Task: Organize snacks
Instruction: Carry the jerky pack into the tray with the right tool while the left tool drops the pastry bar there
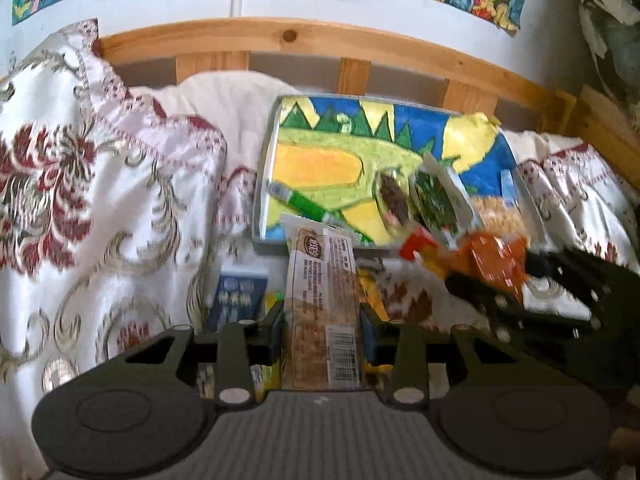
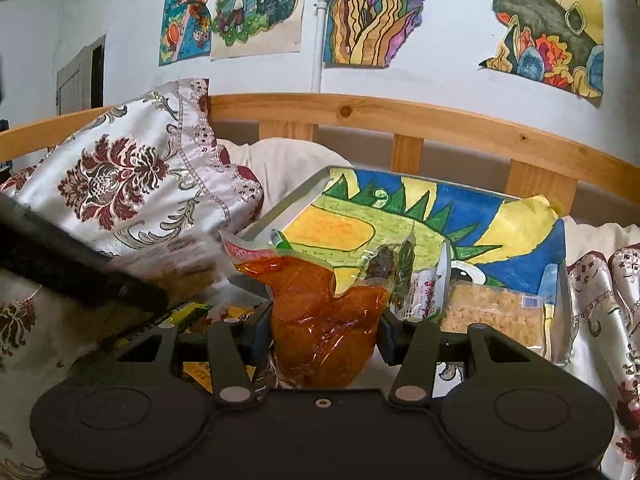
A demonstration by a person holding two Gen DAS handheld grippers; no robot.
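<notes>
My left gripper (image 1: 322, 330) pinches a tan snack bar (image 1: 322, 304); my right gripper (image 2: 324, 330) clamps an orange pouch (image 2: 320, 320), both before the tray (image 2: 288, 208); nearby packets blur.

Left gripper (image 1: 322, 326): angled downward, its two fingers (image 1: 276, 330) pressed against the sides of a long snack bar (image 1: 322, 300) that stands between them. Right gripper (image 2: 324, 330): tilted less steeply, fingers (image 2: 260, 332) clamped on an orange sauce pouch (image 2: 324, 320). In the left wrist view, the right gripper appears to the right of the left claw.
</notes>
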